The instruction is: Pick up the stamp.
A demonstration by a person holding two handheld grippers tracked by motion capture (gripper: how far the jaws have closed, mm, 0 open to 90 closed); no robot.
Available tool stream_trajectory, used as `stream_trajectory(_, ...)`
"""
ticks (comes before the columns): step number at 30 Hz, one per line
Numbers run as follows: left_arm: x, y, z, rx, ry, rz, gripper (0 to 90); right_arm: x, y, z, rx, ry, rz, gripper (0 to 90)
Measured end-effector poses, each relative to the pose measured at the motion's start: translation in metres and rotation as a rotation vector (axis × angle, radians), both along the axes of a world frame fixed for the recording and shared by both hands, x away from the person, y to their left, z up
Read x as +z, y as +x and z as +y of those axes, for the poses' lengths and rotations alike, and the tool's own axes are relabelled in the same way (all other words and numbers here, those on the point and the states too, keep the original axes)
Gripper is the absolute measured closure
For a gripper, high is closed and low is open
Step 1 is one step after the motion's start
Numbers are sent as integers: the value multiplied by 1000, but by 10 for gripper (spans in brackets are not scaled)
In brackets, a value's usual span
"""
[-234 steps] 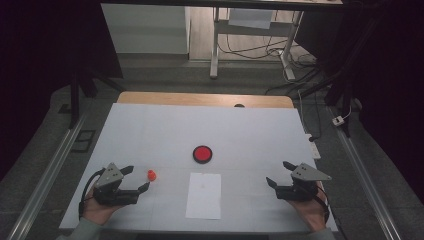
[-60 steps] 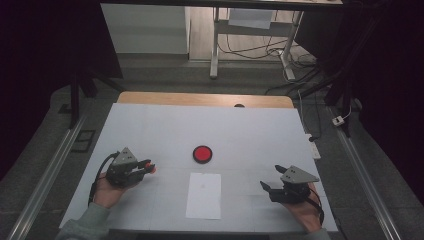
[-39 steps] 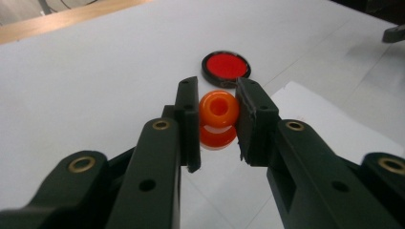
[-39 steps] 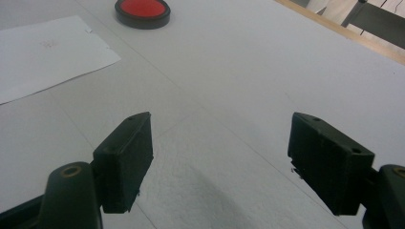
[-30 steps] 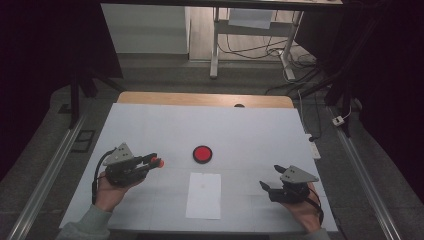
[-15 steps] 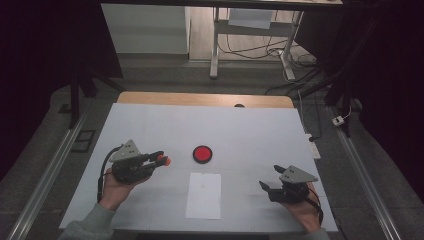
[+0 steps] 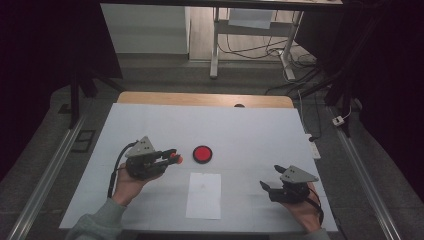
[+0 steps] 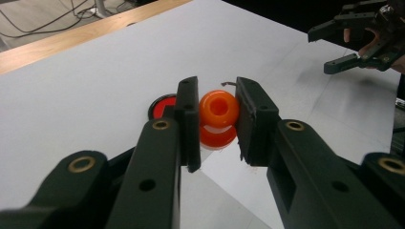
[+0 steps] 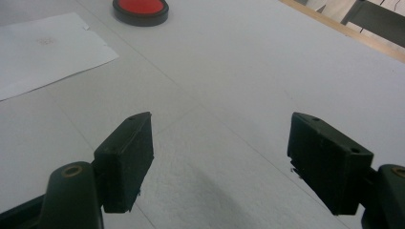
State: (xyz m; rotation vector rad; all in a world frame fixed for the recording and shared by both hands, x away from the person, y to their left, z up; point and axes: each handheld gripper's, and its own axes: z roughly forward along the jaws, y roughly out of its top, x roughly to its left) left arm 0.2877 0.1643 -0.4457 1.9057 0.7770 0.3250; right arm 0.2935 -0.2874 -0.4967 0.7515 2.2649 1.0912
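Gripping orange piece (image 8: pixel 218 109) — table edge (image 8: pixel 71 43) distant

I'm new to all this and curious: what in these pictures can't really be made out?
- Orange piece: its lower half sits behind the left gripper fingers, left gripper view; too small in the high view.
- Red disc: mostly behind a finger, left gripper view.
- Paper: cut by the edge, right gripper view; its faint mark is too small.

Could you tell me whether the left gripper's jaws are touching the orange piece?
Touching. The left gripper view shows both jaws of the left gripper pressed against the sides of the orange piece, with no gap on either side.
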Motion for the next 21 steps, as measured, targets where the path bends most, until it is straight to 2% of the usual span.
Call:
stream_trajectory(11, 0, 6, -17, -31, 11, 2, 723, -1, 0, 0, 1, -4, 0, 236)
stream_trajectory(21, -6, 12, -31, -52, 29, 19, 723, -1, 0, 1, 0, -4, 2, 235)
